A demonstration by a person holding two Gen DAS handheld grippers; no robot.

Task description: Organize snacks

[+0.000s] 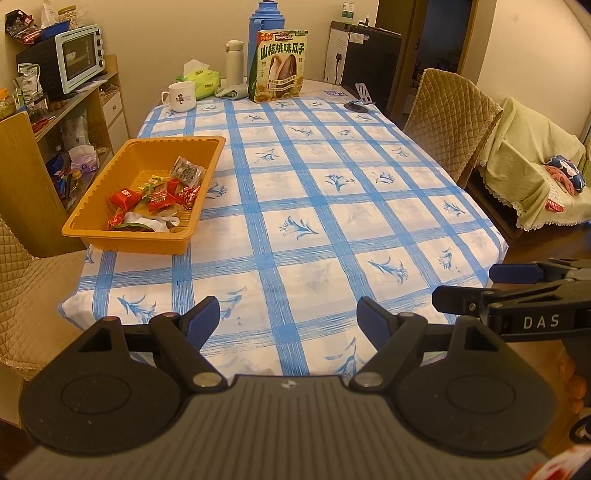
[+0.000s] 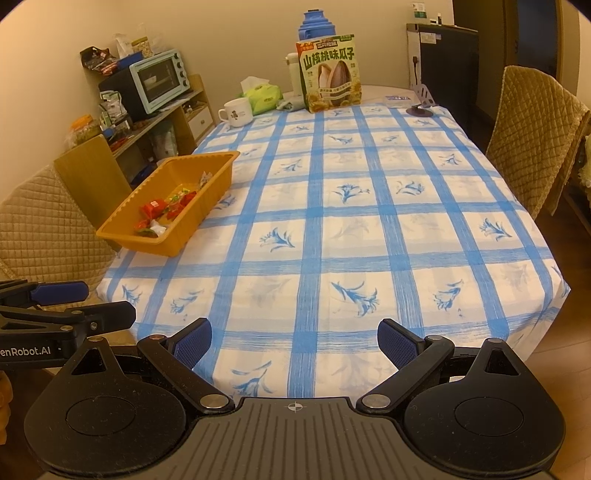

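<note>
An orange tray (image 1: 96, 218) (image 2: 122, 230) sits at the left edge of the blue-checked table and holds several wrapped snacks (image 1: 162, 197) (image 2: 162, 212). A tall green bag of sunflower seeds (image 1: 280, 66) (image 2: 330, 74) stands upright at the far end. My left gripper (image 1: 288, 319) hovers open over the near table edge with nothing between its blue pads. My right gripper (image 2: 293, 341) is open and empty too, beside it on the right. Each gripper shows at the other view's side edge.
At the far end stand a white mug (image 1: 181, 96), a tissue pack (image 1: 201, 77), a white bottle (image 1: 234, 61), a blue thermos (image 1: 266, 26) and a phone stand (image 1: 360, 99). Quilted chairs (image 1: 448, 122) flank the table. A shelf with a toaster oven (image 1: 75, 57) lines the left wall.
</note>
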